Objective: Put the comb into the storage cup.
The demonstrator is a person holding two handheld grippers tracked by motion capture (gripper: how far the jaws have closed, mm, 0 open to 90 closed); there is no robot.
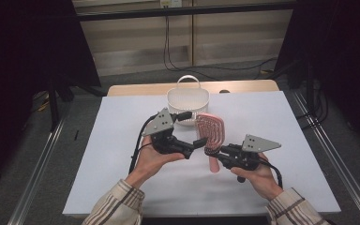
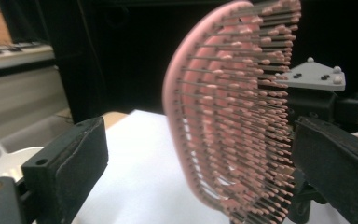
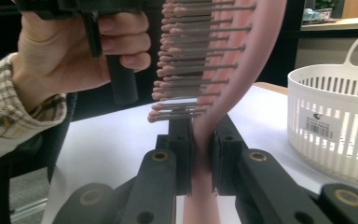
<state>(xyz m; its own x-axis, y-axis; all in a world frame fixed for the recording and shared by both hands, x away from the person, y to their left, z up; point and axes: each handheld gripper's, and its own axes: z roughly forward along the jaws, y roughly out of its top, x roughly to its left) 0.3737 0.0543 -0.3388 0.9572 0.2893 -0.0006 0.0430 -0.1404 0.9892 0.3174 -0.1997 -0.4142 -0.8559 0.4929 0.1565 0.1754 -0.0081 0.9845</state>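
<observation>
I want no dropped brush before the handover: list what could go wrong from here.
1. The right gripper clamps only the narrow neck of the pink hairbrush, so the head might swivel or slip.
2. The left gripper stands open around the bristled head; closing on bristles may give a poor hold.
3. The white basket sits close behind and could get knocked.

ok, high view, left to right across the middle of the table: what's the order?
Left gripper → pink hairbrush → right gripper, shut on the brush's neck. The white basket sits farther back, overlapping the left gripper and brush sideways, so it's left out of the order.
</observation>
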